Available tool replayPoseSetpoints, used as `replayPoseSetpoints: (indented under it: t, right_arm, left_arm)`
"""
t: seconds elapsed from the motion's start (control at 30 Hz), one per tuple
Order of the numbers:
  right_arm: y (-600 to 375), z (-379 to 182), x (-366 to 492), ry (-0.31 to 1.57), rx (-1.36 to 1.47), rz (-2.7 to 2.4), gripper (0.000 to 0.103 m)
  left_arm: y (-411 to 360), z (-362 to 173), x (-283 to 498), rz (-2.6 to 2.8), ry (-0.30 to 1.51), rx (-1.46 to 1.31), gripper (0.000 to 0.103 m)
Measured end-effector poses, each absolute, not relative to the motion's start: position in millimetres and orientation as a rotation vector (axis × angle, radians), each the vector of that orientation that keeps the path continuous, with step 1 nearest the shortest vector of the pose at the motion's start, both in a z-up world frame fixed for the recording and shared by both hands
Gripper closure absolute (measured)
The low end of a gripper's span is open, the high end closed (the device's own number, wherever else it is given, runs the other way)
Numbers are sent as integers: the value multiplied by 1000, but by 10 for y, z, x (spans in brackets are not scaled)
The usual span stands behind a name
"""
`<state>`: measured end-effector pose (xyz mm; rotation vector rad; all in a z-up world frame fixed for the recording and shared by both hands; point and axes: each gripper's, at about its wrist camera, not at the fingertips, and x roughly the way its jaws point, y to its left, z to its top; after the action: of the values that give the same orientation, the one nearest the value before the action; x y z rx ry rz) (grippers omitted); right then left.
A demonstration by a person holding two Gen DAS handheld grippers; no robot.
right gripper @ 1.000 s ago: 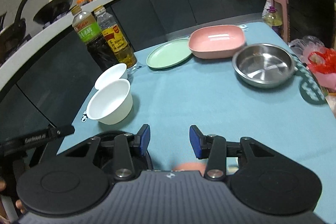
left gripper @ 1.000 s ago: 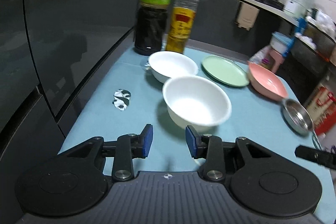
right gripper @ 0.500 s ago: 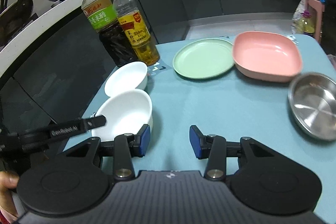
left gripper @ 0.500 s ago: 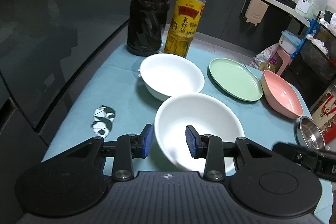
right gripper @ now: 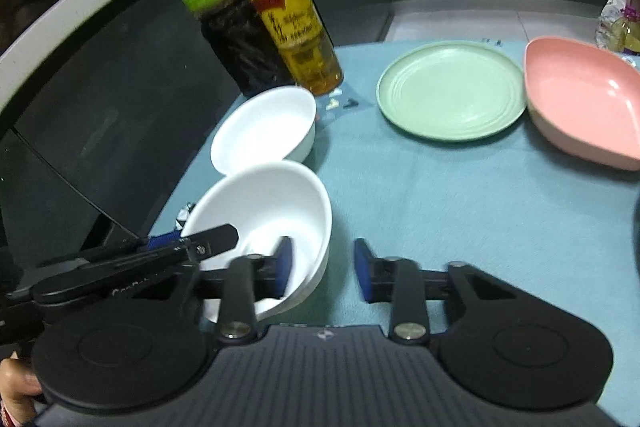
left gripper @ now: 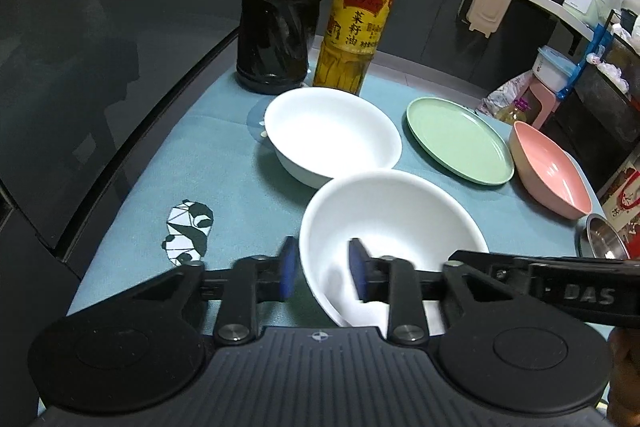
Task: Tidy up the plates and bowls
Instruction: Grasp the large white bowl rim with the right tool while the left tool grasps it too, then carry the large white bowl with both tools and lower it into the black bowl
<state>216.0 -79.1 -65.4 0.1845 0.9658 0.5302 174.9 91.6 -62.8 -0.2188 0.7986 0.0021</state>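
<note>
While both grippers straddle opposite walls of the near white bowl (left gripper: pixel 390 223) by the table's (left gripper: pixel 224 163) left edge, the left gripper's (left gripper: pixel 322 275) and right gripper's (right gripper: pixel 322 269) jaws are closing, pads not yet pressing.

Two bottles (left gripper: pixel 308 11) stand at the table's (left gripper: pixel 224 167) far edge. Just before them sits one bowl (left gripper: pixel 332 135), and a second bowl (left gripper: pixel 392 223) sits nearer the front edge. To their right lie a plate (left gripper: pixel 460 147), then a dish (left gripper: pixel 552 175), then a metal bowl (left gripper: pixel 604 237) at the right edge.
</note>
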Motion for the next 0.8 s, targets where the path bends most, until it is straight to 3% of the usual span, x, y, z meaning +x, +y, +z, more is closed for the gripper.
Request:
replayPoseSetpoints:
  t: [0.07, 0.8]
  right_arm:
    - [-792, -678, 2157, 975, 194, 536, 101]
    - [-1119, -49, 1007, 796, 203, 502, 99]
  left_arm:
    - [890, -620, 1731, -3, 799, -201, 92]
    - [618, -54, 655, -144, 652, -136, 92]
